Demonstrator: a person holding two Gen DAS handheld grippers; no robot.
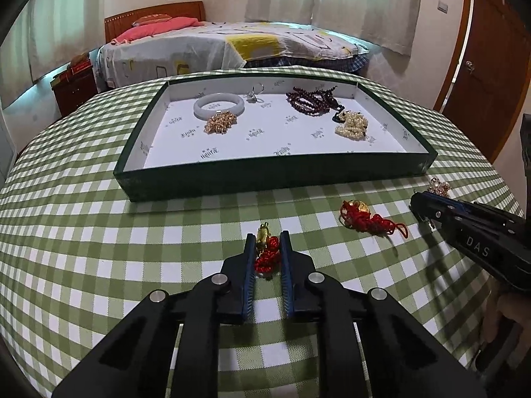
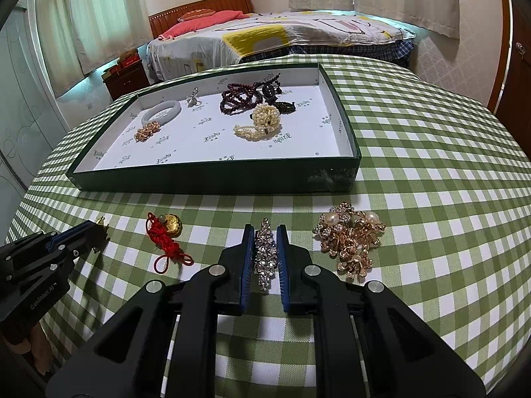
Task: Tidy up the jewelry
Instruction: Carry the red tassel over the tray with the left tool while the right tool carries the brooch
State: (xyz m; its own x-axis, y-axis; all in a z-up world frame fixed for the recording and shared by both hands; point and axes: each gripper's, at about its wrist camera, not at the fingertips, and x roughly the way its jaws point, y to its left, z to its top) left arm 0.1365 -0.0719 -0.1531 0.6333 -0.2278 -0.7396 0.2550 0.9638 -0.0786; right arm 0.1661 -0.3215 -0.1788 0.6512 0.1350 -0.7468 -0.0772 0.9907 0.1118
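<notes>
Green-and-white checked cloth covers the desk (image 1: 99, 232). At its near edge the left gripper (image 1: 268, 243) is pinched narrowly on a red knotted cord charm with a gold bell (image 1: 265, 248), and the right gripper (image 2: 264, 240) is clamped on a sparkling rhinestone hair clip (image 2: 265, 255). Both pieces lie short of the shallow dark-green box with white lining (image 1: 139, 165) towards the far edge. The cord's loose loops could snag or slip free on lifting; the slim clip could twist out between the pads.

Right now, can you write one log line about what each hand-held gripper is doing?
left hand-held gripper: shut on red knot charm | right hand-held gripper: shut on rhinestone clip | tray: ahead
</notes>
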